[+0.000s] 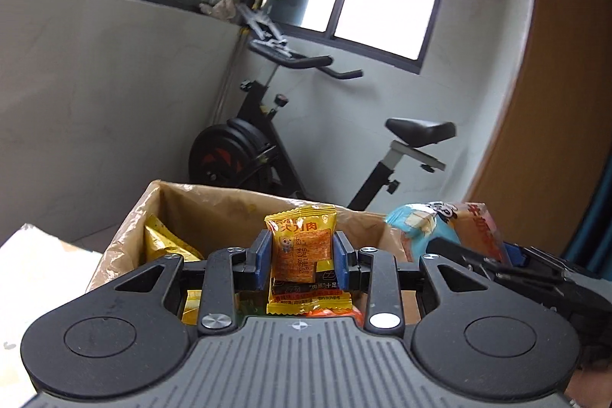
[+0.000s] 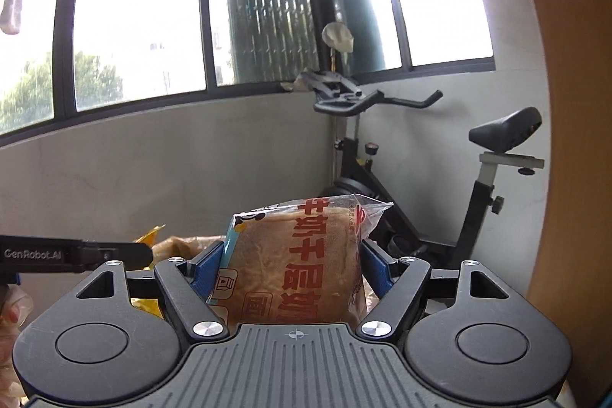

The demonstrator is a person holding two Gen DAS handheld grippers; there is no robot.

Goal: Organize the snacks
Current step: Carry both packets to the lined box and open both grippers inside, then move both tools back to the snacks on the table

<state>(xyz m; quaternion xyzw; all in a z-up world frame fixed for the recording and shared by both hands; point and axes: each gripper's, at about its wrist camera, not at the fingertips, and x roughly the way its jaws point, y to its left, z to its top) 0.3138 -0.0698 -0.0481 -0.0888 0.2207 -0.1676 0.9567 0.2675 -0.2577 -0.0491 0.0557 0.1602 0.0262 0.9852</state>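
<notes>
- Two grippers show, and each one holds a snack.
- The left gripper (image 1: 303, 260) has its blue pads (image 1: 263, 257) squeezed narrow on a small yellow snack packet (image 1: 302, 255). The packet stands upright between them.
- Past that packet sits a cardboard box (image 1: 168, 201) lined with clear plastic. More yellow packets (image 1: 164, 243) lie inside it at about 9 o'clock from the held one.
- At 3 o'clock in the left view, the right gripper (image 2: 292, 264) comes in from the side with its load.
- The right gripper stands wider. Its pads press both sides of a big bread bag (image 2: 302, 262), clear with red writing and a blue edge.
- An exercise bike (image 2: 440, 178) stands by the wall behind, at about 2 o'clock from the bread.
- Big windows (image 2: 141, 25) run along the top.
</notes>
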